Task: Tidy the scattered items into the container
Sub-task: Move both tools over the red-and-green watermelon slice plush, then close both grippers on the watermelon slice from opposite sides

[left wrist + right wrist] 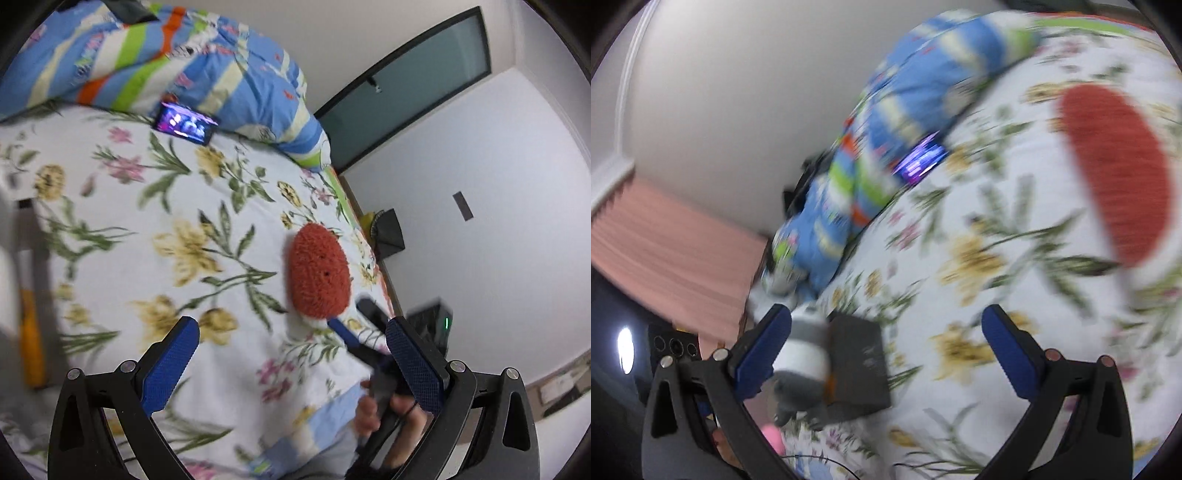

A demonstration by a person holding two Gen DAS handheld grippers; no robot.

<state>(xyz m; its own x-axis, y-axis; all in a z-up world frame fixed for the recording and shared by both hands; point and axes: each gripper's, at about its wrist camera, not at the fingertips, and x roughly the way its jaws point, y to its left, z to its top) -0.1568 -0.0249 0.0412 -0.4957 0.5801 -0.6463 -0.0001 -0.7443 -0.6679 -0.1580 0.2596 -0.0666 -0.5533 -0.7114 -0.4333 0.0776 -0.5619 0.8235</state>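
A red knitted item with a white edge [318,274] lies on the floral bedsheet [147,229]; it also shows blurred in the right wrist view [1115,173]. My left gripper [291,354] is open and empty above the sheet. My right gripper [886,339] is open and empty; in the left wrist view its blue fingertips [343,332] sit next to the red item's white edge. A dark grey box-like container [857,365] lies on the bed by the left finger in the right wrist view, with a grey and white cylinder [807,350] beside it.
A striped blue quilt [184,62] is heaped at the head of the bed, with a lit phone [184,123] against it. The bed edge runs by a white wall and dark door [406,96]. A pink curtain [665,251] hangs beyond the bed.
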